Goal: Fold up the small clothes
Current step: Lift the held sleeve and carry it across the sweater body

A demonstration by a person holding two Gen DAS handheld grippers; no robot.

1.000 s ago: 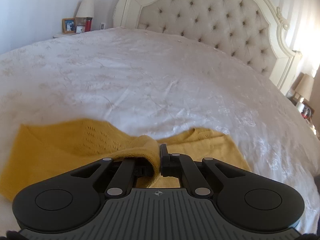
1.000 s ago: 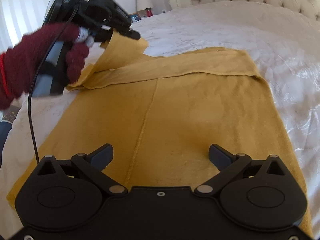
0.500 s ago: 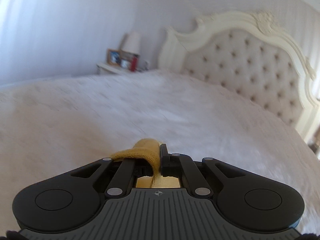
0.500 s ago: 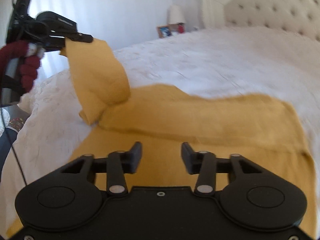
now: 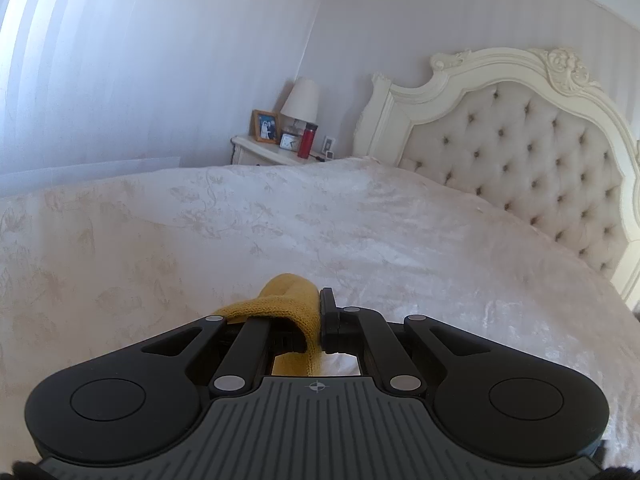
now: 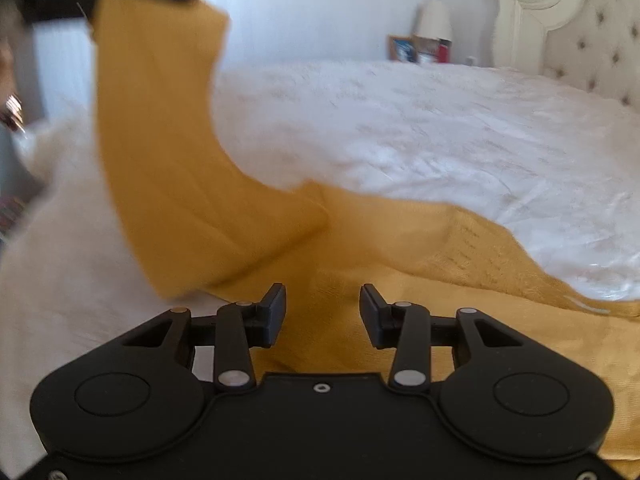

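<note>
**Mustard garment lifted by one corner above the bed**

The left gripper [image 5: 320,320] was clamped tight on a fold of the mustard knit garment [image 6: 400,300], holding that end raised above the white bedspread [image 6: 400,128]. The rest of the garment lay on the bedspread. The right gripper [image 6: 323,316] hung over the lying part, its jaws half apart with nothing gripped.

A mustard-yellow knit garment [image 6: 360,280] lies across the lower right of the right wrist frame, its body spread flat. One end rises in a tall, blurred band to the upper left corner. In the left wrist frame a bunched fold of it [image 5: 292,300] humps at lower centre.
</note>
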